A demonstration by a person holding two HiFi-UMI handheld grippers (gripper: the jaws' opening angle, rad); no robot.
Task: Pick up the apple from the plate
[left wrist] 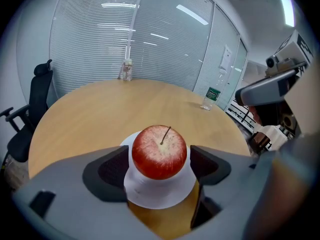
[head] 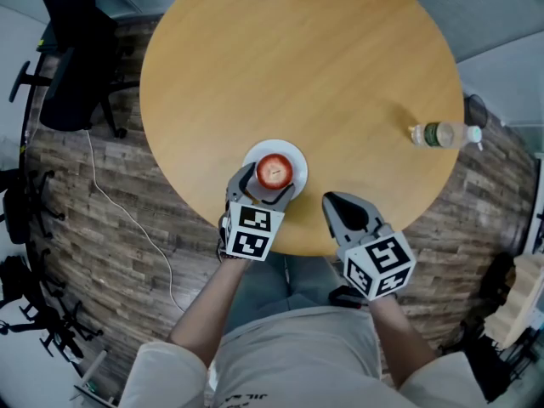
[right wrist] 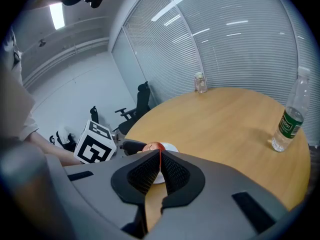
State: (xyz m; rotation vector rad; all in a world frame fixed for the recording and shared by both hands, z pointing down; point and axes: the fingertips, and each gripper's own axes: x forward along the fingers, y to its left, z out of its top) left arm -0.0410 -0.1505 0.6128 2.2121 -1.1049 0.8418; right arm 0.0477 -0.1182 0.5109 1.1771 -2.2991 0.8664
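Between parted left tongs (left wrist: pixel 161 166), apple (left wrist: pixel 159 151), on plate (left wrist: pixel 160 198)

Both angled down: left hand-held gripper (head: pixel 265 185) jaws wide apart, right hand-held gripper (head: pixel 336 204) jaws together.

desk (head: pixel 340 75): smooth matt wood
apple (left wrist: pixel 159 151): glossy, speckled skin
plate (left wrist: pixel 160 194): smooth, matt
bottle (head: pixel 442 134): clear plastic
left tongs (left wrist: pixel 160 166): matt grey plastic

A round light-wood table (head: pixel 297 75) carries a clear plastic water bottle with a green label (head: pixel 444 134), upright near its right edge, and a small clear glass jar (left wrist: pixel 127 70) at its far edge. A black office chair (head: pixel 72 58) stands off the left edge, and a white cable (head: pixel 127 219) trails across the wood-patterned floor (head: pixel 183 253).
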